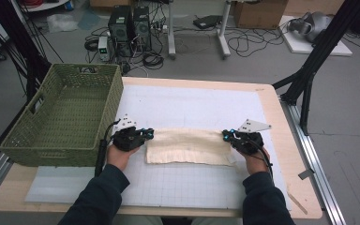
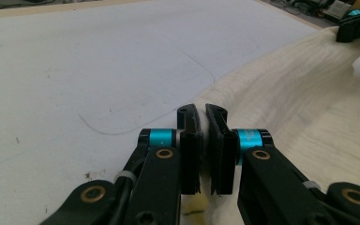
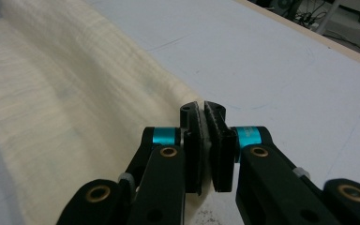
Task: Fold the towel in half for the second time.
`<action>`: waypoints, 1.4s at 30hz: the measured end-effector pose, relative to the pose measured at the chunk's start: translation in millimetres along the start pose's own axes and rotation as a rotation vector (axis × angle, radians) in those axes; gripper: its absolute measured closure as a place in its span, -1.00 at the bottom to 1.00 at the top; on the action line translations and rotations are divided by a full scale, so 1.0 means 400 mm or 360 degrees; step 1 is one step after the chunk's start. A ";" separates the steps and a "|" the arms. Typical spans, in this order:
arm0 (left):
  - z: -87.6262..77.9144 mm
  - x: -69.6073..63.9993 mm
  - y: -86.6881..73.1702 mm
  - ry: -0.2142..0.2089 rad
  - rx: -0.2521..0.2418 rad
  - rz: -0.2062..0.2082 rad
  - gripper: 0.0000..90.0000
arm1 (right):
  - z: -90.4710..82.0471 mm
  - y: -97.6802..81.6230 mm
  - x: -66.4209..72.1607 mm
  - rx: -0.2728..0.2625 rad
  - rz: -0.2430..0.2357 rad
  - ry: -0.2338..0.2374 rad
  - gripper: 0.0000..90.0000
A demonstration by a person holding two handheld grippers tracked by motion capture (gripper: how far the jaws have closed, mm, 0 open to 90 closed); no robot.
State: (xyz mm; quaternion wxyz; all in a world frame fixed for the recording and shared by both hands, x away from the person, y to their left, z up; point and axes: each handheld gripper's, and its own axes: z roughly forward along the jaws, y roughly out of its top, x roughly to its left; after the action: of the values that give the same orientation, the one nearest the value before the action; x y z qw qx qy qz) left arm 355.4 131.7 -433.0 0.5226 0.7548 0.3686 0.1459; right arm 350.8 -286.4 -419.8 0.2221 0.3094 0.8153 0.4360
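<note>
Gripping one cloth [image 1: 187, 146], two grippers.

- Cloth [image 1: 187, 146]: cream, soft woven fabric with fine ribbed texture (faint creases run along its length)
- State: folded into a long flat band, far edge slightly raised
- Position: lies crosswise on the white mat, near the table's front half, each short end pinched between closed jaws

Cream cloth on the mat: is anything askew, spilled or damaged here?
Nothing stands out. The cream cloth lies folded in a strip across the white mat, the left gripper and right gripper each shut on one end. The green basket stands upright.
</note>
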 end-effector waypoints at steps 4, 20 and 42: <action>-0.015 -0.011 0.004 -0.0014 -0.0020 0.0012 0.86 | -0.014 -0.007 0.010 -0.0018 -0.0009 0.0023 0.91; -0.050 -0.056 -0.062 -0.0086 0.0103 0.0057 0.83 | -0.058 -0.052 0.057 0.0010 -0.0039 0.0134 0.91; -0.057 -0.073 0.000 -0.0088 -0.0082 -0.0096 0.17 | -0.073 -0.082 0.089 0.0102 -0.0068 0.0193 0.90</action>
State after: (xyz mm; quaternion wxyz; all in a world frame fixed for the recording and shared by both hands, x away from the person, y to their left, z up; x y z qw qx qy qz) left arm 321.5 126.5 -419.1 0.5560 0.7333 0.3728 0.1187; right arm 296.7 -292.3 -435.7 0.1715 0.2719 0.8473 0.4227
